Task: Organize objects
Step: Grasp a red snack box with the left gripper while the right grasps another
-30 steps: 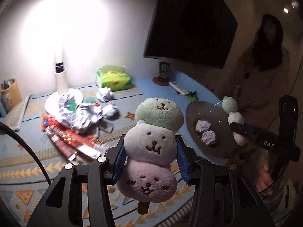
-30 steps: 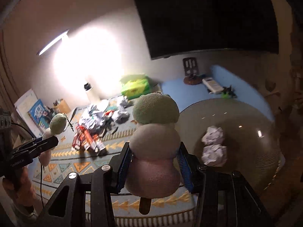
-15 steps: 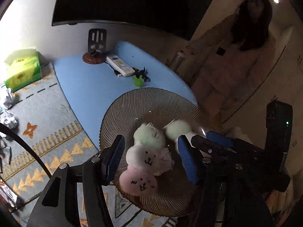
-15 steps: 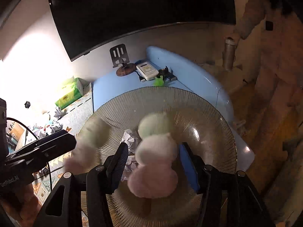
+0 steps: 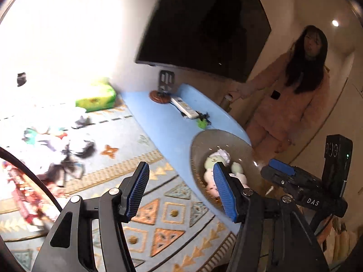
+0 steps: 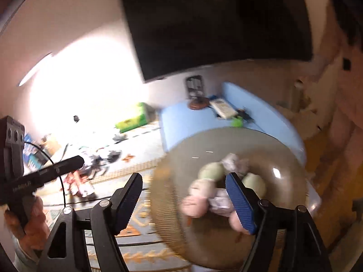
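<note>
Two dango plush toys lie in the round ribbed glass plate [image 5: 197, 142] [image 6: 267, 142]: one [image 5: 209, 170] [image 6: 204, 185] with a green head, white middle and pink end, the other [image 5: 238, 172] [image 6: 254, 183] beside it, partly hidden by a fingertip. Crumpled paper balls [image 6: 231, 161] lie with them. My left gripper [image 5: 181, 190] is open and empty, pulled back left of the plate. My right gripper [image 6: 186, 199] is open and empty above the plate's near edge; it also shows in the left wrist view [image 5: 281, 172].
A patterned mat [image 5: 140, 149] holds crumpled papers [image 5: 68, 149] and red snack packets [image 5: 25, 201]. A green tissue pack [image 5: 97, 99], a remote [image 5: 183, 108] and a phone stand [image 5: 163, 90] sit further back. A person in pink [image 5: 295, 95] stands to the right.
Both grippers opened and let their dango plush drop into the plate, then drew back and left. The views are blurred from motion.
</note>
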Action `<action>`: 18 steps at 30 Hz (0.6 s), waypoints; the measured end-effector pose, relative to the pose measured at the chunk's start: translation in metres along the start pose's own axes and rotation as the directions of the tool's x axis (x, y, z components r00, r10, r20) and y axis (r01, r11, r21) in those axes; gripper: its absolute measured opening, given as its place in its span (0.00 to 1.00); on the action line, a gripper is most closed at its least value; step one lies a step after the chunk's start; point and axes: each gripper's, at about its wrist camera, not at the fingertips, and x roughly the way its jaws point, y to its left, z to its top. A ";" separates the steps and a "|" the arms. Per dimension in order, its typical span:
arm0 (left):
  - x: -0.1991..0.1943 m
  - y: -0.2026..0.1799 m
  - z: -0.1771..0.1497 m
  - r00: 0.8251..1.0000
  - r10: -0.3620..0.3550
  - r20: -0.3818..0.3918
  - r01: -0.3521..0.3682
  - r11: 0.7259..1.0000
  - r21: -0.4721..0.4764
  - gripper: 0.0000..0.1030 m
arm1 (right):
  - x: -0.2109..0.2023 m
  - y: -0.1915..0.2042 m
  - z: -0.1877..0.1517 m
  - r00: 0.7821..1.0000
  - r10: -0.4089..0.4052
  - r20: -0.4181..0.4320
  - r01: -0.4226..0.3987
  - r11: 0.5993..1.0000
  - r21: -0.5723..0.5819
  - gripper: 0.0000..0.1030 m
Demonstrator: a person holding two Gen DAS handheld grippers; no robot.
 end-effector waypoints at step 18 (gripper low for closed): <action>-0.019 0.230 -0.065 0.939 0.307 -0.154 -0.343 0.830 -0.440 0.84 | 0.163 0.205 -0.042 0.933 0.189 -0.305 -0.276 0.922 -0.272 0.59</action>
